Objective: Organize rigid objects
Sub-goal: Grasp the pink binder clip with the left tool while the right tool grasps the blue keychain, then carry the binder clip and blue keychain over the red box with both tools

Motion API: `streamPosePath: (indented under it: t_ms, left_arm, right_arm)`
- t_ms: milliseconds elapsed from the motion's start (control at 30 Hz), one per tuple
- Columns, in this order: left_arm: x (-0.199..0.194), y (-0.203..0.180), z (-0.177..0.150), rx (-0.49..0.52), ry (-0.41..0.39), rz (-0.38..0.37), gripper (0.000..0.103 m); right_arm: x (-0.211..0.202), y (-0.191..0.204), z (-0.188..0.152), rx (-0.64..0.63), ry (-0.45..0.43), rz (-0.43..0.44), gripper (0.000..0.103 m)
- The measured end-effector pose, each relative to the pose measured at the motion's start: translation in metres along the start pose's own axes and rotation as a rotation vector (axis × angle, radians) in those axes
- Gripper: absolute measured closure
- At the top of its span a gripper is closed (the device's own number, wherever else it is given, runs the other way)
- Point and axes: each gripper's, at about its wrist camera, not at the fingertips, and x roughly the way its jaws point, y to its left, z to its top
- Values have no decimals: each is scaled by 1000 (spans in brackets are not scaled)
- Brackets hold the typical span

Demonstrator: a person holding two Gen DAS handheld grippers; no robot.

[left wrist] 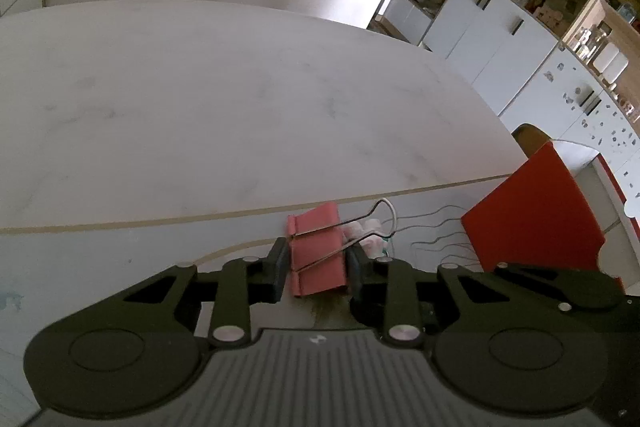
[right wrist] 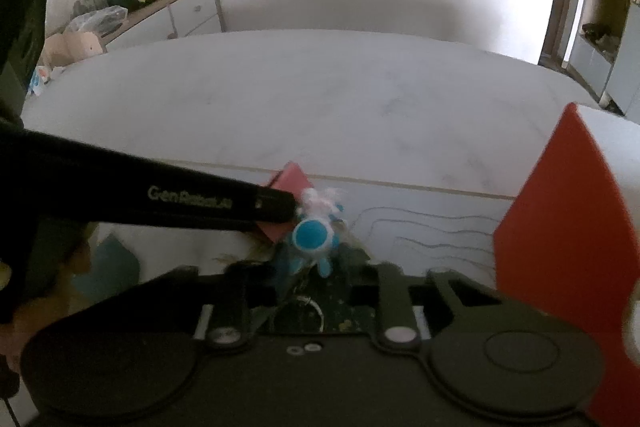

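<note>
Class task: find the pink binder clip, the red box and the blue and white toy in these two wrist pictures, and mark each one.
pink binder clip point(left wrist: 318, 251): left wrist view, on its pink body between the fingers.
red box point(left wrist: 536, 215): left wrist view, on its red side panel.
blue and white toy point(right wrist: 311, 235): right wrist view, on its round blue part.

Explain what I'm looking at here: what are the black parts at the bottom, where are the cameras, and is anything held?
No robot: a person holds a two-finger tool in each hand, each with a fisheye camera looking along its fingers. The black parts are those tools. The left view shows the left tool with its pads against a pink binder clip on the white table. The right view shows the right tool shut; a blue toy sits at its tip, the grip too blurred to confirm. A red box stands to the right.
</note>
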Motion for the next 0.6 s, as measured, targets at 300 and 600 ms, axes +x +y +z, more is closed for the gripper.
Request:
streamPosePath:
  t_ms: [300,600]
  left_arm:
    - [-10,7,-8,20,-11,29,74]
    - [-32,15,-21,1,-8,34,74]
  right_arm:
    - [-19,3,-4,1,-16,-9,84]
    - [-59,0,-12,91,-38,22,84]
